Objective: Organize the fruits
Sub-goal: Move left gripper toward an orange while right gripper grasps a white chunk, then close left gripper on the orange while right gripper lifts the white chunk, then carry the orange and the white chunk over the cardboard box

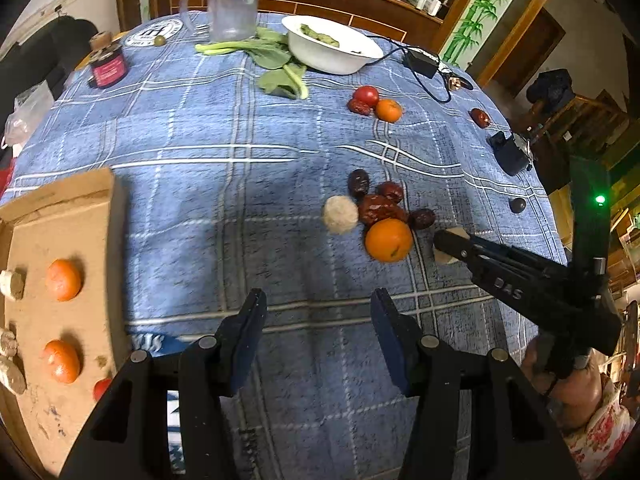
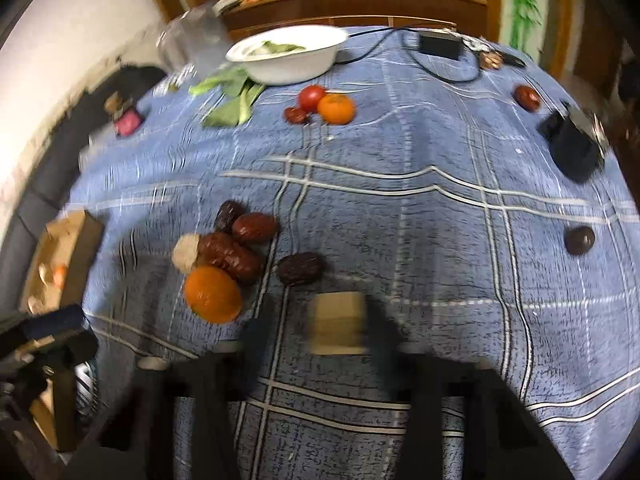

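Note:
A cardboard box (image 1: 60,240) at the left holds two oranges (image 1: 63,280) and beige lumps. On the blue plaid cloth lies a cluster: an orange (image 1: 389,240), red dates (image 1: 378,208) and a pale fuzzy ball (image 1: 340,214); it also shows in the right wrist view (image 2: 213,294). My left gripper (image 1: 318,312) is open and empty above the cloth. My right gripper (image 2: 316,330) is blurred, with a tan block (image 2: 339,324) between its fingers; in the left wrist view its tip (image 1: 444,240) is at that block (image 1: 446,256), right of the orange.
Further back lie a tomato, orange and date (image 1: 376,102), single dates (image 1: 480,117), a white bowl (image 1: 332,46) with greens, leafy greens (image 1: 276,60), a clear jug (image 1: 232,0), a red jar (image 1: 106,66), a black adapter with cable (image 1: 420,62) and a black device (image 1: 512,152).

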Demonstrator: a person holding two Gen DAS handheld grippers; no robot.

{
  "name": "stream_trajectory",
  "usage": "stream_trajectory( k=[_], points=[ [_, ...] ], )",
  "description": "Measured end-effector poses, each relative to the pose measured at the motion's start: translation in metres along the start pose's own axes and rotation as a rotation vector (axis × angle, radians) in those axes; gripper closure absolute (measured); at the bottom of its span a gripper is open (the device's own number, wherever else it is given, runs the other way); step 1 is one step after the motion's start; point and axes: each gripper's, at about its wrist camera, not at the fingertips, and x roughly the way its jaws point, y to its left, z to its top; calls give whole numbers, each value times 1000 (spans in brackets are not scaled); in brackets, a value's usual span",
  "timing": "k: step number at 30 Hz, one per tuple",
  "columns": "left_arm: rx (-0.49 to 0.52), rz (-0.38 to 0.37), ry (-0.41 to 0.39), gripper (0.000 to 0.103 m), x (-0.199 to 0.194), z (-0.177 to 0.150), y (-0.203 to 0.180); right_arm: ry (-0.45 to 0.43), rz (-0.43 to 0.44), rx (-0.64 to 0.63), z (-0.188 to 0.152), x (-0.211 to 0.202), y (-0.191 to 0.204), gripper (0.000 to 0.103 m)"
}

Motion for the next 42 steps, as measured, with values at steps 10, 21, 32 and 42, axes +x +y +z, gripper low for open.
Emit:
stream_trajectory(
  k=[10,21,32,42],
  points=[
    [132,-1,7,50,55,21,-52,8,33,58,-21,-22,-29,78],
    [184,51,-2,69,80,25,-67,3,47,54,-33,-36,-27,78],
    [16,-26,-71,69,0,7,0,-15,101,0,-24,-47,30,78],
    [-186,138,-92,69,-90,-54,153,11,267,-180,-22,-42,176,77]
  ],
)
